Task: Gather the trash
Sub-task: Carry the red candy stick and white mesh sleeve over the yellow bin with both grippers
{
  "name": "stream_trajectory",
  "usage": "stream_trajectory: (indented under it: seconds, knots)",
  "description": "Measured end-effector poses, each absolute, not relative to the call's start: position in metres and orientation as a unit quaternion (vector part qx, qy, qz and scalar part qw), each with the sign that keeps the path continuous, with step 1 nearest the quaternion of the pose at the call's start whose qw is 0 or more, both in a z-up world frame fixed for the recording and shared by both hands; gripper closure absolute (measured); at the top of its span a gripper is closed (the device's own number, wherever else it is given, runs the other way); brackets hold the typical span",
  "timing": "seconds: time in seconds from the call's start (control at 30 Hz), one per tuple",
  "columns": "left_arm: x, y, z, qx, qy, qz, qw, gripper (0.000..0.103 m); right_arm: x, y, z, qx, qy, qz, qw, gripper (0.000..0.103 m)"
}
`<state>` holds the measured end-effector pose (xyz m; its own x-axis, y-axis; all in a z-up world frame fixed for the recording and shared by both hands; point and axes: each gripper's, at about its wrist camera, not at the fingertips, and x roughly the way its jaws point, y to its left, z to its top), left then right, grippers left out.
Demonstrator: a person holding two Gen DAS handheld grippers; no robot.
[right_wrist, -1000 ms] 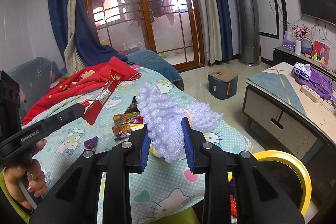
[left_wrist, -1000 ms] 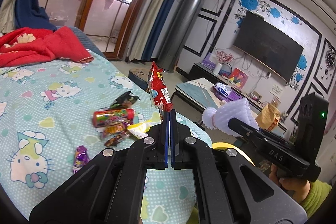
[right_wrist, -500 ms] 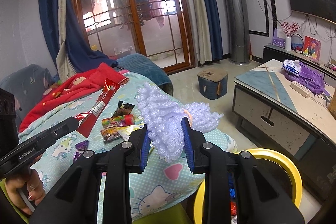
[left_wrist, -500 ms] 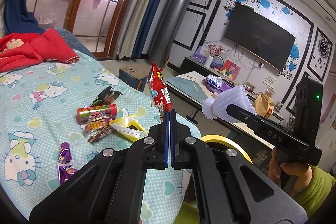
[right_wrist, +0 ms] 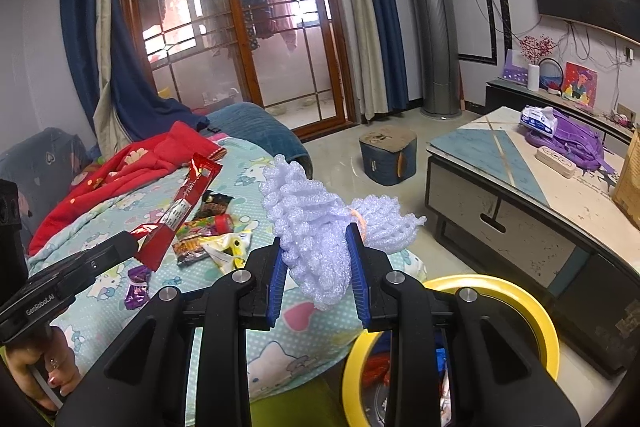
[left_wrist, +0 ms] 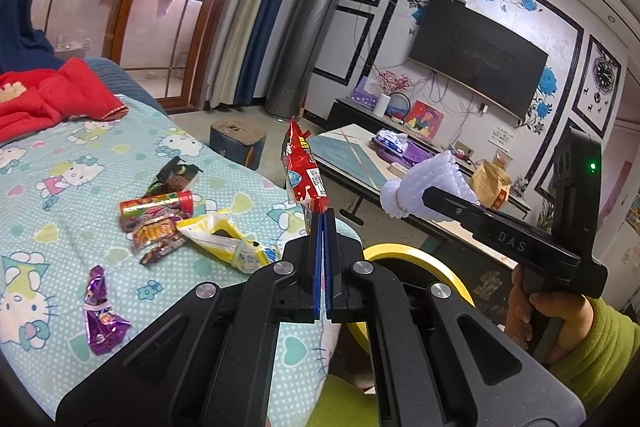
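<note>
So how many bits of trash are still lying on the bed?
5, maybe more hidden: black wrapper, red tube, brown snack packets overlapping below it, yellow packet beside them, purple wrapper nearest, alone.

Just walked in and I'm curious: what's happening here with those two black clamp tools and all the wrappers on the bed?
A person is clearing trash with a handheld gripper in each hand. The left gripper is shut on a red snack wrapper; the right gripper is clamped on white foam netting. A yellow-rimmed bin sits just below. More wrappers lie on the bedsheet.
</note>
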<state>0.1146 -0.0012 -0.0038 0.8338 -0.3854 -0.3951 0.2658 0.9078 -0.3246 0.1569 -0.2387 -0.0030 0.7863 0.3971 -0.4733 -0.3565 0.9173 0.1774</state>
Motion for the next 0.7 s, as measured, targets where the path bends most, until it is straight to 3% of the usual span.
stream_trajectory:
  seconds: [0.7]
  knots:
    - [0.119,-0.049,-0.017,-0.082,0.257,-0.226,0.936,0.103,0.161,-0.291,-0.015,0.072,0.281,0.144,0.946,0.076]
